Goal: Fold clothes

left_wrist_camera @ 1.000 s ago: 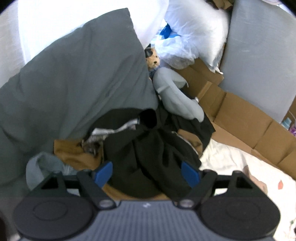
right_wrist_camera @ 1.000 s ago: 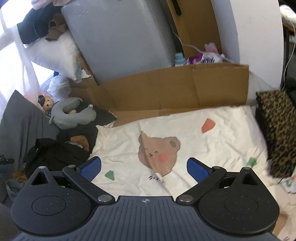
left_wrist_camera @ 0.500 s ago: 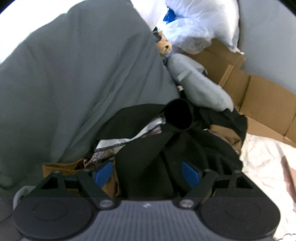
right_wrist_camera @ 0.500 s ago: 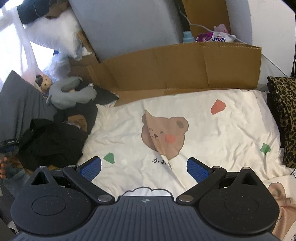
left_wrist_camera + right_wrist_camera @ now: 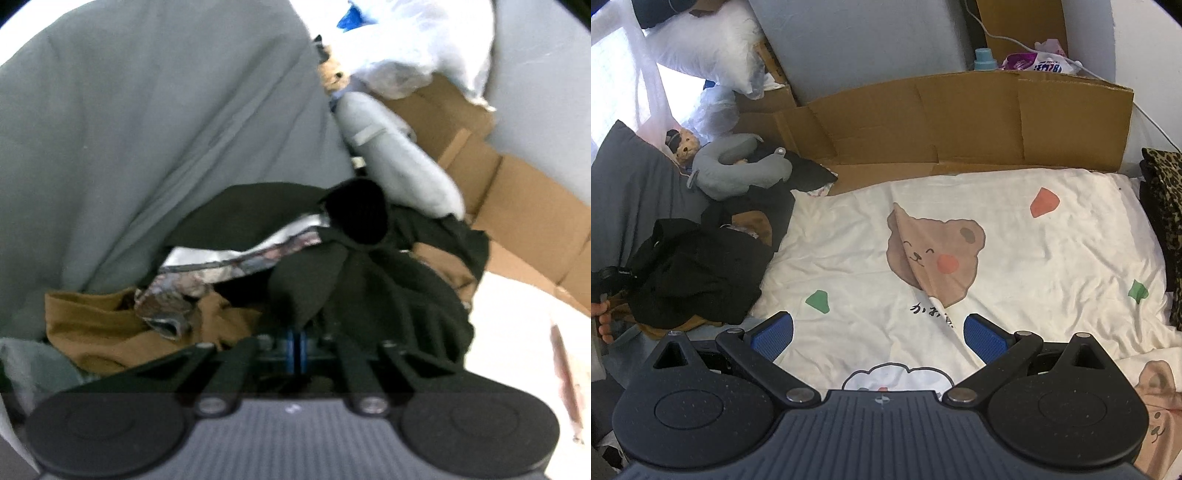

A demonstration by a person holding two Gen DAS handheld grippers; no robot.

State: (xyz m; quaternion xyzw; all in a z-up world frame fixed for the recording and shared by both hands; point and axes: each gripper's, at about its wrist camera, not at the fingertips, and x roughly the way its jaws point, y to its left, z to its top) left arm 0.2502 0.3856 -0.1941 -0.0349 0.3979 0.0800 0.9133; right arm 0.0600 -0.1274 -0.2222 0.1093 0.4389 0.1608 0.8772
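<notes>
**Pick-up step: left gripper closing on a black garment in the heap; right gripper waiting over the bed.**

In the left wrist view, the left gripper (image 5: 295, 350) is sitting at lower centre with its blue fingers (image 5: 290, 352) drawn together, apparently pinching a fold of the black garment (image 5: 369, 295); the contact itself is blurred. This garment is lying crumpled on a heap of clothes (image 5: 698, 269) at the left of the right wrist view, over brown fabric (image 5: 96, 328) and a patterned piece (image 5: 236, 258), against a grey pillow (image 5: 147, 129). The right gripper (image 5: 879, 332) is hovering with fingers spread wide and gripping nothing, above the bear-print bed cover (image 5: 1015, 258). Judgement: a garment is being drawn from the heap. The next move is calling for a lift clear of the neighbouring pieces, then spreading it flat on the bare cover, with the right gripper taking a second edge.
</notes>
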